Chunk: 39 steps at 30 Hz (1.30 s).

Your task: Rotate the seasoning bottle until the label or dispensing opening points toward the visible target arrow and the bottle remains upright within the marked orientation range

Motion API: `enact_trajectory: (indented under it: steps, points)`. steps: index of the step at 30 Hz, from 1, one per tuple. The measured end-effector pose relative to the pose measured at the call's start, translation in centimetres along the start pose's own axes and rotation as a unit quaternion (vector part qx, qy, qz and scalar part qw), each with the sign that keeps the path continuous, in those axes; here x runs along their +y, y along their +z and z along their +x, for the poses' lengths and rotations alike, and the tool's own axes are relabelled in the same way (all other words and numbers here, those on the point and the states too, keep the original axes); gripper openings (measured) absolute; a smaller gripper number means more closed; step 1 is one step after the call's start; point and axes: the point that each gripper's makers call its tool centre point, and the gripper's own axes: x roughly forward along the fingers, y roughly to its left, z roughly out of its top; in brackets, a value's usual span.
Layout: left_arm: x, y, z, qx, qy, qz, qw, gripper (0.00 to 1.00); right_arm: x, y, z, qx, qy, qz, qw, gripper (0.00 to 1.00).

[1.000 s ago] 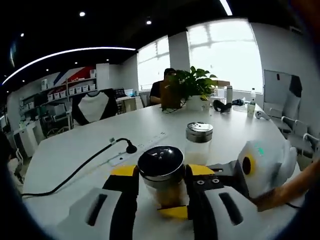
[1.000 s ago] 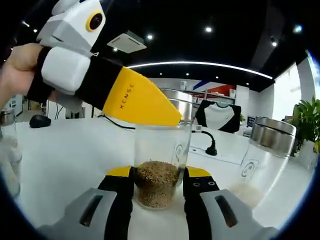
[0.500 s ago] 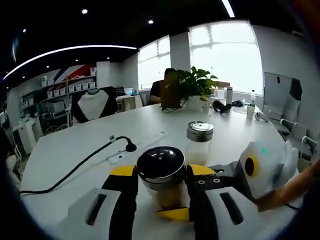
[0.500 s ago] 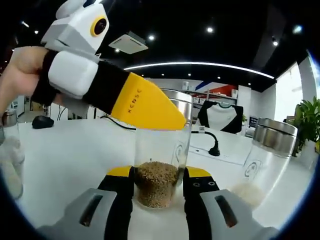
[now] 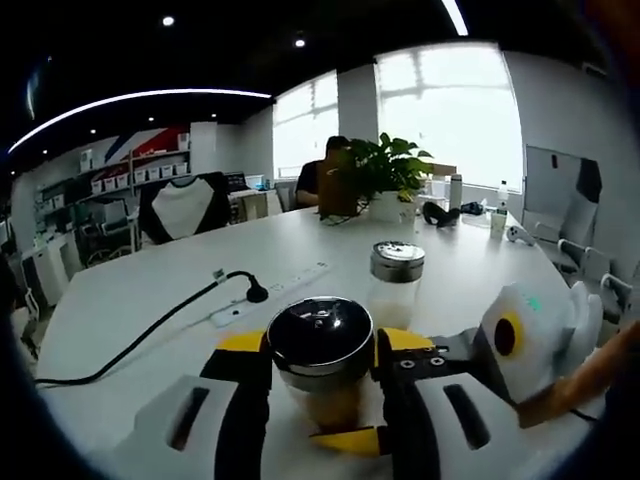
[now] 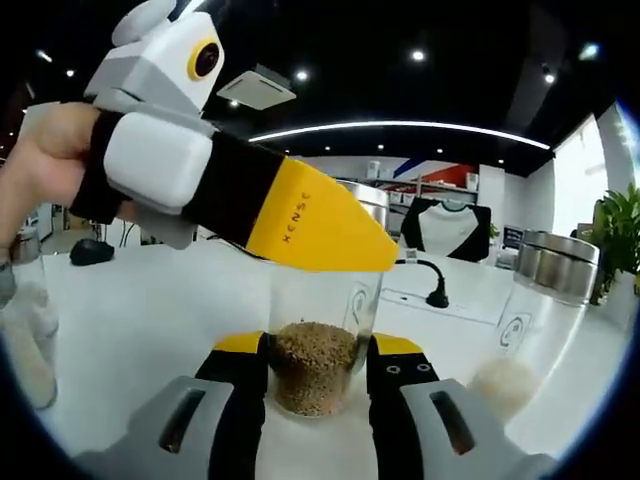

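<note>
Left claw (image 5: 322, 395) pinches the seasoning bottle (image 5: 322, 355) near its metal lid, one yellow-padded jaw on each side, coming at it from above the cap; in the right gripper view the same left claw (image 6: 320, 225) slants down from the upper left onto the lid. Right claw (image 6: 313, 375) presses on the lower glass body of the seasoning bottle (image 6: 313, 345), level with the brown seasoning inside, jaws flanking it. So both claws hold one jar at two heights, and the jar's long axis stands upright on the white surface (image 5: 150, 290), away from its edges. Any turn would go about that vertical axis, and I judge the upper grip the likelier to twist while the lower steadies. A printed mark shows on the glass in the right gripper view; I cannot make out a target arrow. A second shaker (image 5: 396, 283) with white contents stands just beyond, near a power strip (image 5: 270, 295)
</note>
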Motion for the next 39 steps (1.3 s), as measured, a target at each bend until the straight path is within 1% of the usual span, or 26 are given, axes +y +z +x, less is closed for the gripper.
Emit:
enact_trajectory:
  steps: [3, 7, 10, 11, 14, 17, 24, 30, 37, 39]
  points:
    - [-0.3, -0.3, 0.0, 0.008, -0.008, 0.010, 0.9999, 0.44, 0.4, 0.0, 0.0, 0.002, 0.005, -0.002, 1.0000, 0.37]
    - [-0.2, -0.3, -0.1, 0.008, -0.010, 0.008, 0.9999, 0.44, 0.4, 0.0, 0.0, 0.003, 0.004, -0.004, 1.0000, 0.37]
    - [-0.2, 0.2, -0.2, -0.003, -0.010, 0.009, 0.9999, 0.43, 0.3, 0.4, 0.0, -0.002, 0.003, -0.002, 1.0000, 0.36]
    - [-0.3, 0.4, -0.2, -0.006, -0.009, 0.007, 0.9999, 0.43, 0.2, 0.7, -0.1, -0.003, 0.004, 0.007, 1.0000, 0.36]
    - [-0.7, 1.1, -0.3, -0.012, -0.005, 0.025, 0.9996, 0.43, 0.0, 1.1, -0.2, -0.007, 0.000, 0.007, 0.9999, 0.36]
    - [-1.0, 1.4, -0.3, -0.013, -0.005, 0.031, 0.9994, 0.43, -0.1, 1.4, -0.5, -0.007, -0.003, 0.009, 0.9999, 0.36]
    - [-1.5, 1.6, -0.4, -0.014, -0.015, 0.020, 0.9996, 0.43, -0.1, 1.5, -1.4, -0.002, -0.002, 0.014, 0.9999, 0.36]
    - [-2.2, 2.1, -1.1, -0.019, -0.011, 0.016, 0.9996, 0.43, 0.2, 2.0, -2.4, 0.000, 0.006, 0.009, 0.9999, 0.37]
    - [-3.2, 2.3, -1.8, -0.020, -0.012, 0.016, 0.9996, 0.43, 0.9, 2.2, -3.7, -0.001, 0.017, 0.018, 0.9997, 0.37]
    - [-3.2, 2.5, -1.9, -0.019, -0.010, 0.018, 0.9996, 0.43, 1.1, 2.3, -4.0, -0.001, 0.021, 0.021, 0.9996, 0.37]
